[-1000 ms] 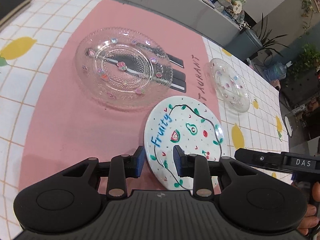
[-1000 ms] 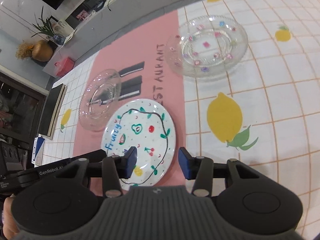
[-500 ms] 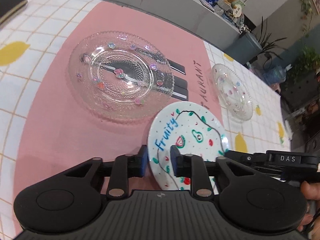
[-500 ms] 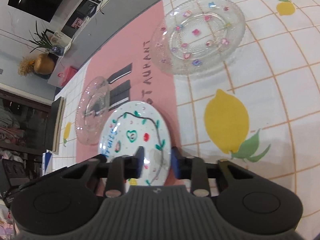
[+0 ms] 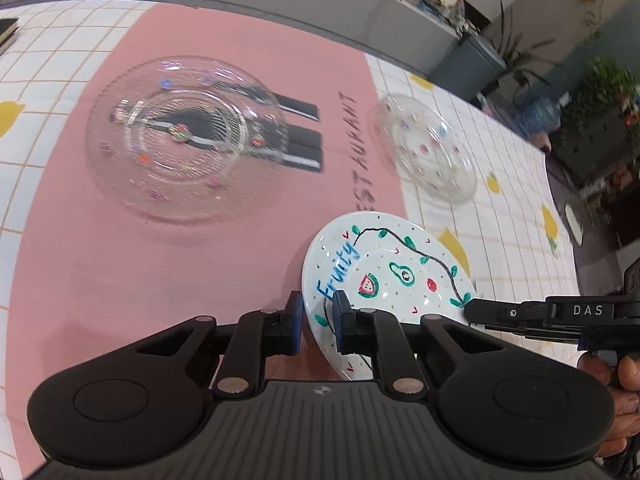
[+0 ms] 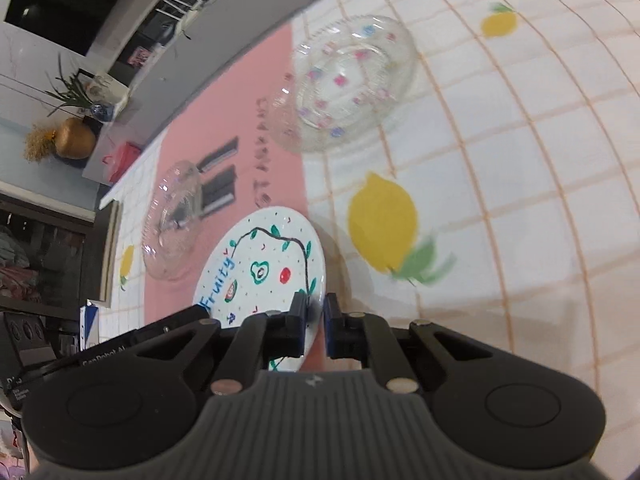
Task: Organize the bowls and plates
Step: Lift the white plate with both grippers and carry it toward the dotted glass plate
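A white plate (image 5: pixel 392 272) painted with fruits and the word "Fruity" is gripped from both sides and tilts a little above the cloth. My left gripper (image 5: pixel 318 320) is closing, its blue pads pressing on the plate's near-left rim. My right gripper (image 6: pixel 316 312) is shut on the opposite rim; its fingers (image 5: pixel 500 314) reach in from the right in the left wrist view. A large clear glass plate (image 5: pixel 184 136) with coloured dots lies on the pink runner (image 5: pixel 120 280). A smaller glass dish (image 6: pixel 348 80) sits on the lemon-print cloth.
The checked lemon cloth (image 6: pixel 500 200) spreads to the right of the runner. The table's far edge meets a grey counter (image 5: pixel 320 0). A dark book (image 5: pixel 6 28) lies at the far left. Plants and shelves stand beyond the table.
Both grippers went from open around the white plate's rim to shut on it. The plate has tilted off the cloth and shifted right, toward the runner's edge.
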The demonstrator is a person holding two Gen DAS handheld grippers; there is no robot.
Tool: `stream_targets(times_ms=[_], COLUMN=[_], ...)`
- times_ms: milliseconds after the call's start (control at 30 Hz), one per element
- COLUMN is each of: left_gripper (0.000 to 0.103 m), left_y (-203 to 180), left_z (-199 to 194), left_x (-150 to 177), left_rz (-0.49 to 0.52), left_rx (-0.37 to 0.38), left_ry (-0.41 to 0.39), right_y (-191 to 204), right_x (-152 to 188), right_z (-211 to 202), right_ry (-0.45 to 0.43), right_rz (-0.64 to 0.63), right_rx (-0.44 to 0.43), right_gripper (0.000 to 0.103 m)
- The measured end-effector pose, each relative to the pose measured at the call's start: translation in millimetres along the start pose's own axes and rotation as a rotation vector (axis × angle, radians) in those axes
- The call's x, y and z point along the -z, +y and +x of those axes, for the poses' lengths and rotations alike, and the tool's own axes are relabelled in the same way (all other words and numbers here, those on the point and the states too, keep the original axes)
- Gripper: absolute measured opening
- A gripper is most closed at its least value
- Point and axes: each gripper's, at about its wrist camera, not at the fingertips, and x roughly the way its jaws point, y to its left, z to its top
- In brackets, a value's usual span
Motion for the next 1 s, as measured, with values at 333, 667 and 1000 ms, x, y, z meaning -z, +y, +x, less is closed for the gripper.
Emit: stream_targets(times_ms=[333,667,1000], left_gripper=[0.017,0.017,0.036], left_y=[-12.4,-17.6,-4.1], left_z=[9.8,11.2,-10.2], left_x=[12.1,12.2,-6.0], left_rz=[0.054,0.054,0.038], left_rx=[-0.043,-0.058,-0.107], left_ry=[0.04,0.059,-0.031], right_y=[-8.6,3.7,37.3], right_x=[7.1,11.4,-23.3], right_z=[10.2,11.6,5.3], right_ry=[0.035,0.035,-0.049], right_rz=[0.003,-0.063,-0.195], right_rx=[0.049,0.077,0.267], right_gripper=[0.009,0.019,0.047])
